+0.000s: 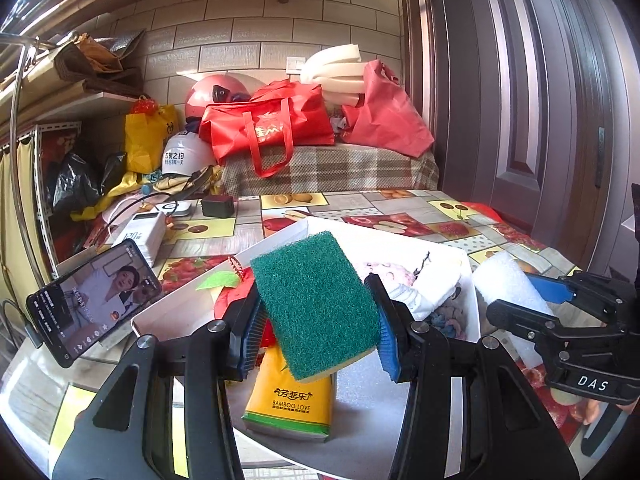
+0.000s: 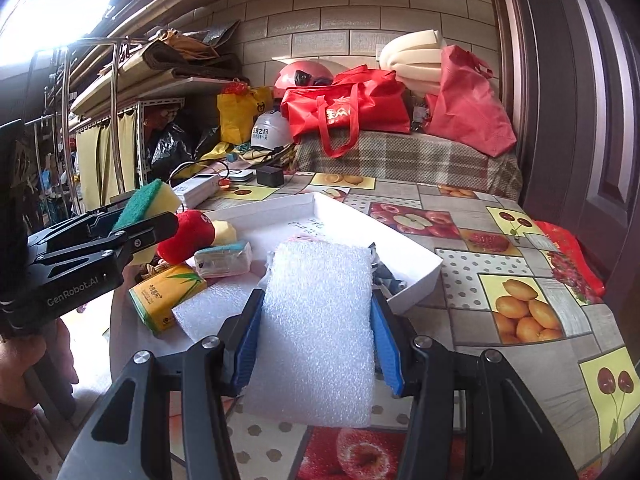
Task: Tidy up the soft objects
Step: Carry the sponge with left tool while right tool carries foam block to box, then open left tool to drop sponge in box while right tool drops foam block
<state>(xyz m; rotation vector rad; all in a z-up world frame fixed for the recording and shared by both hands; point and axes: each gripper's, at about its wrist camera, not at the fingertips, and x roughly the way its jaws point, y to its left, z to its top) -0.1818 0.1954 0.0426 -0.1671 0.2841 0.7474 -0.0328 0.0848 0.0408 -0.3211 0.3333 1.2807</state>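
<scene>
L claw (image 1: pixel 316 316) is clamped on the green-topped yellow scouring sponge (image 1: pixel 314 304), held w/ its edges between the blue pads, above the white shallow cardboard box (image 1: pixel 280 236) on the fruit-print surface (image 2: pixel 500 280). Sponge looks light, squashy; side grip suits it, abrasive face shouldn't slip. R claw (image 2: pixel 316 344) grips a white foam-wrap sheet (image 2: pixel 316 332), near the box's front. Probably very light, floppy, easily crushed, so a gentle squeeze mid-width is best.
</scene>
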